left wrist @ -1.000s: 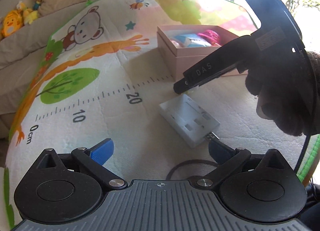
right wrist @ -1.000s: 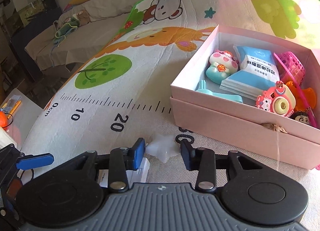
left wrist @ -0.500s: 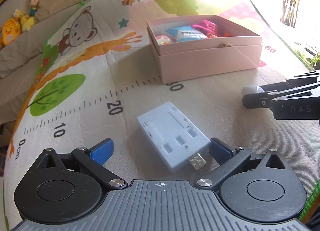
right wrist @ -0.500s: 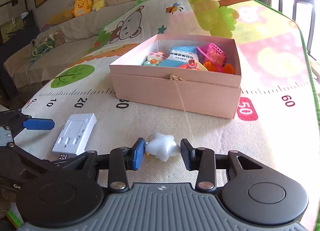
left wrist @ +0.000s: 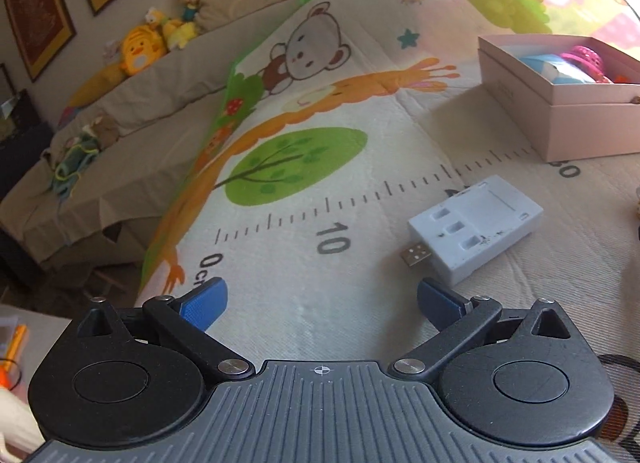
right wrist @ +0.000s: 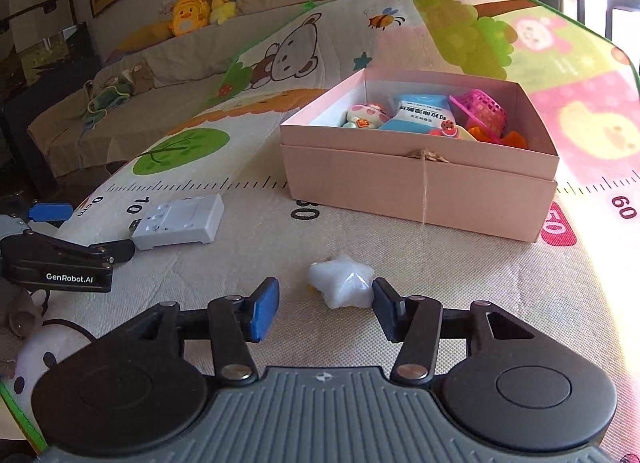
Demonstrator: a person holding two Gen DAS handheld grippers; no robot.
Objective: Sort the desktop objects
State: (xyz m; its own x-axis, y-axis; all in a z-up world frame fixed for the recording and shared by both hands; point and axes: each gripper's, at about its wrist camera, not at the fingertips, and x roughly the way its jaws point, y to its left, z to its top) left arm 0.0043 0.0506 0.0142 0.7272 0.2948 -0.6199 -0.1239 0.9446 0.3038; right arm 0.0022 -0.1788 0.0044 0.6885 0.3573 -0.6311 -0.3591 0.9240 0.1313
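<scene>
Right wrist view: pink box [right wrist: 416, 191] sits open on the play mat [right wrist: 520, 295], holding a blue packet [right wrist: 420, 113], pink basket [right wrist: 480, 109] and small toys. Right gripper [right wrist: 325, 309] jaws are opening; white star [right wrist: 342, 285] lies between them, touching the right pad. Left gripper [left wrist: 319, 303] jaws spread, white adapter [left wrist: 476, 229] lying just beyond.

A children's play mat [right wrist: 256, 247] printed with a ruler scale, bear, tree and bee carries everything. Toward its far side sits an open pink box [right wrist: 416, 191] filled with toys. A white USB adapter block [right wrist: 180, 223] lies flat near the left edge, and a white star [right wrist: 342, 283] rests near the near edge.
</scene>
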